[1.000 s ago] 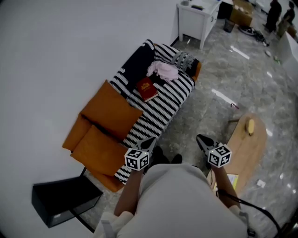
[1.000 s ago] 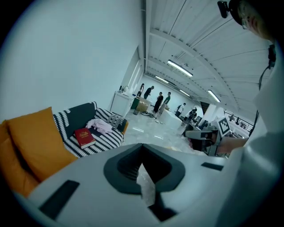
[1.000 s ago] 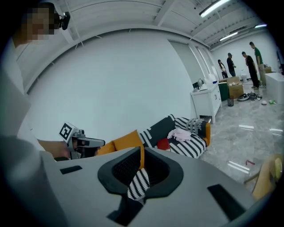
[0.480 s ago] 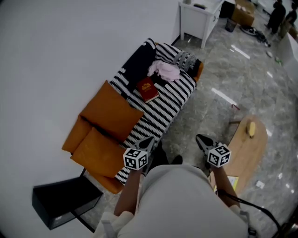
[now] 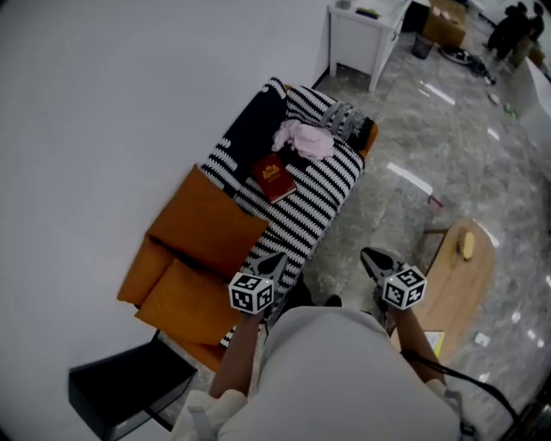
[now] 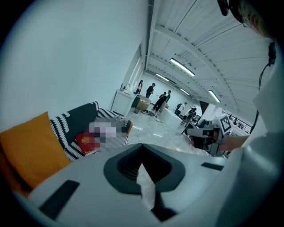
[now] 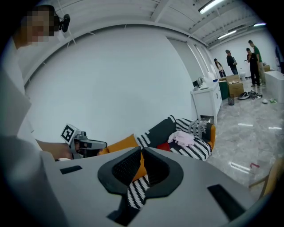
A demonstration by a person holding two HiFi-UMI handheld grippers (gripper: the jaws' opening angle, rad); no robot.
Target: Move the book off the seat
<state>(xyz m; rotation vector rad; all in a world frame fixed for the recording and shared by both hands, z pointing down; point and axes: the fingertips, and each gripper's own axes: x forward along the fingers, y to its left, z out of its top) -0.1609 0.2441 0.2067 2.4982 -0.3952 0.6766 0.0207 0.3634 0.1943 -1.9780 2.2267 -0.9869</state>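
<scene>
Left tool (image 5: 274, 261): jaws together, nothing clamped. It is held low in front of the person's torso (image 5: 344, 379), tips aimed at the near end of the sofa (image 5: 136, 271). Right tool (image 5: 372, 257): jaws also closed and empty, level with the left one, off the sofa's front edge and over the marble floor (image 5: 396, 155). Neither tool touches anything, and both are well apart from the book (image 5: 274, 178).

- The book is red with a gold emblem. It lies flat on the sofa seat towards the far end, on the black-and-white striped throw (image 5: 306, 215) that covers the seat.
- A pink cloth (image 5: 303, 138) is bunched just beyond the book, at the sofa's far end. Whether it touches the book is unclear.
- A grey patterned cushion (image 5: 344, 116) sits at the sofa's far arm.
- Two orange cushions (image 5: 207, 211) occupy the sofa's near half, against the back, clear of the book.
- A black box (image 5: 129, 392) stands on the floor past the sofa's near end.
- A wooden tabletop (image 5: 456, 284) stands across the floor from the sofa's front, beside the right tool, with a small yellow item (image 5: 466, 245) on it.
- A white cabinet (image 5: 366, 34) stands against the wall beyond the sofa's far end.
- People (image 5: 516, 17) stand well beyond the cabinet.
</scene>
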